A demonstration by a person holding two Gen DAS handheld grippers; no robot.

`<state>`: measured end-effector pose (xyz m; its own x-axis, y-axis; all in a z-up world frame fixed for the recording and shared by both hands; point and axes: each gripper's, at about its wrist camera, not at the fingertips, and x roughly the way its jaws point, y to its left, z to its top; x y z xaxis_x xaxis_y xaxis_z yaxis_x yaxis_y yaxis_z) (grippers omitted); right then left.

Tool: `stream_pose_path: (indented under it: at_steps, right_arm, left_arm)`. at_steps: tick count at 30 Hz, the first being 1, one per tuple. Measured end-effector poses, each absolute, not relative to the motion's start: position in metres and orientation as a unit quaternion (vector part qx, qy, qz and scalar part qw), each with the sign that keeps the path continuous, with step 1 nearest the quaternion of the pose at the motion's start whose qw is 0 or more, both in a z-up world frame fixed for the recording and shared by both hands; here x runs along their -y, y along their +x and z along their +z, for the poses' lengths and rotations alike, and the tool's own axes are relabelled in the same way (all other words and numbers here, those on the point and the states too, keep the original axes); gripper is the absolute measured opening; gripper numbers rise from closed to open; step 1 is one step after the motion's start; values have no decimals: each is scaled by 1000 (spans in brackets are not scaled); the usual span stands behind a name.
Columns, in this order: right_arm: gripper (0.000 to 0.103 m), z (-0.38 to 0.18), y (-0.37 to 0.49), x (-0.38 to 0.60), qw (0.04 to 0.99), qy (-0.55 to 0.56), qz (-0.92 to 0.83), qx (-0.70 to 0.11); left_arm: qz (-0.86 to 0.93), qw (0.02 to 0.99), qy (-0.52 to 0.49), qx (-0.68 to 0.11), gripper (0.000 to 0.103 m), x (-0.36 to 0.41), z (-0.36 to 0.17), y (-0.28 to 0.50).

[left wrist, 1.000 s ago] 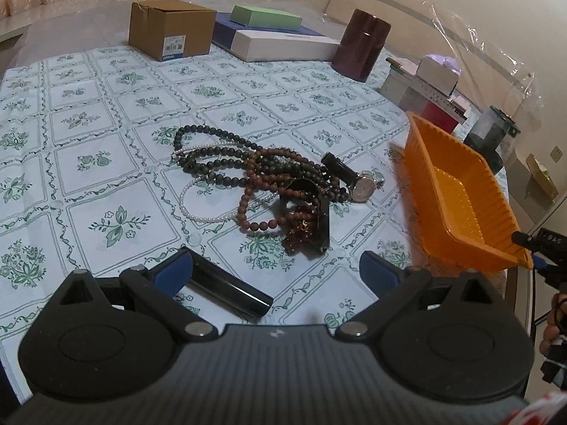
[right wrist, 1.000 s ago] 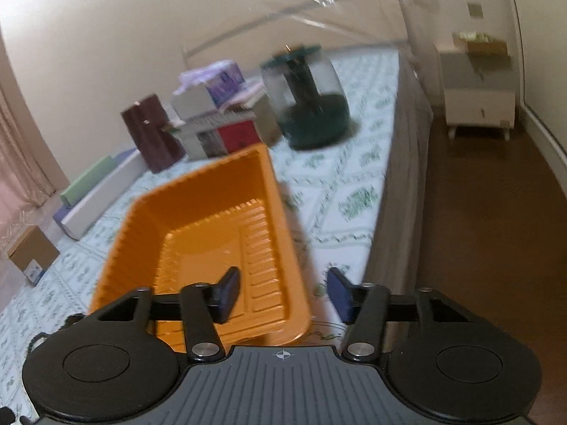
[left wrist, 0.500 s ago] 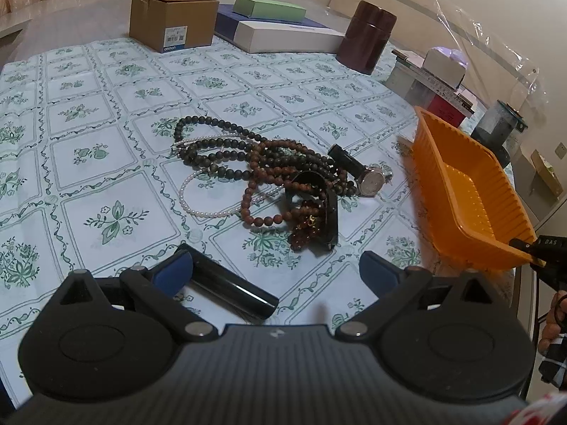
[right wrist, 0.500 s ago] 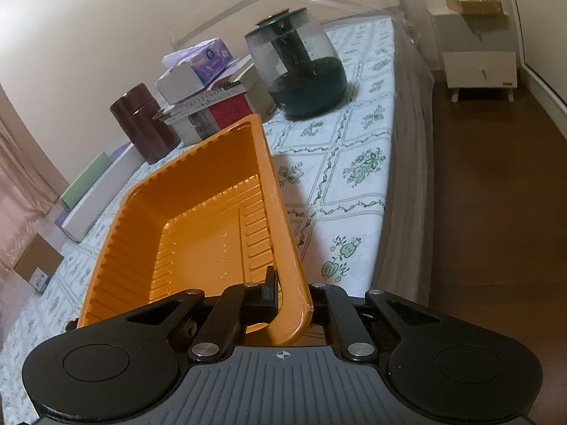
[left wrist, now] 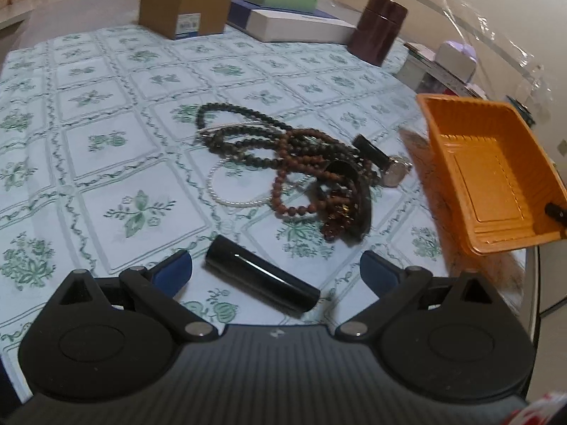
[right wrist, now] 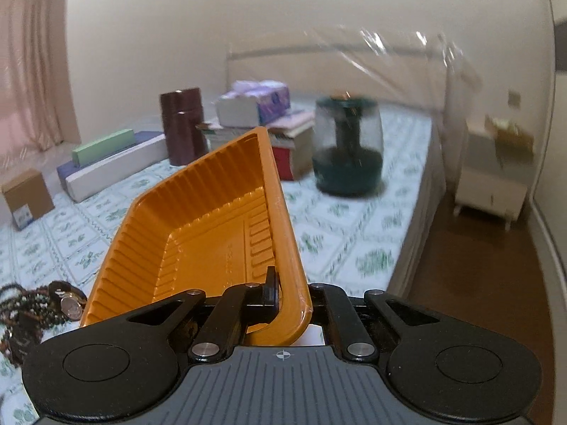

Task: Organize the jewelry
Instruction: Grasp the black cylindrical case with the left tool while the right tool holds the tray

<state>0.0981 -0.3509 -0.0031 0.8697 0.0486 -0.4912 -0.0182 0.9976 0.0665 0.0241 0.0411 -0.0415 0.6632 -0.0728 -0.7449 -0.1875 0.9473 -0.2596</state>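
Orange tray (left wrist: 492,177) tilted off floral tablecloth (left wrist: 106,134) at table's right edge, one dark finger of right gripper on its near wall.
Left wrist view: left gripper (left wrist: 276,269) jaws wide apart, holding nothing, one black cylinder (left wrist: 260,276) lying between them. Jewelry pile (left wrist: 294,163) mid-table: several bead strands, one white pearl strand, one watch (left wrist: 393,173).
Right wrist view: right gripper (right wrist: 288,292) clamped tight on tray (right wrist: 198,233) rim. Only here: one dark jar (right wrist: 349,148), bedside cabinet (right wrist: 492,191).

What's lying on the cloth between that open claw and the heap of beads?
A black tube lies between the left claw and the bead pile, seen in the left wrist view.
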Motion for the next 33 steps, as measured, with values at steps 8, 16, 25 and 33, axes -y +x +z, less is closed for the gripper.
stream_pose_path:
  at_steps: [8,16,25,33]
  right_arm:
    - [5,-2,94,342,969,-1,20,-245]
    - [6,0,94,338,970,-6,19,-243]
    - [6,0,91,334,971,-6,23,-240]
    - [6,1,90,334,971,-4,30,-237]
  left_arm:
    - [38,898,-130,-418,85,-33,-49,33]
    - [20,905,-54,-422,45,-25,-54,36]
    - [-3,910,-33,-413,20,-21,-51,33]
    - [-34,921,-30,-387,18,-9,-30,37]
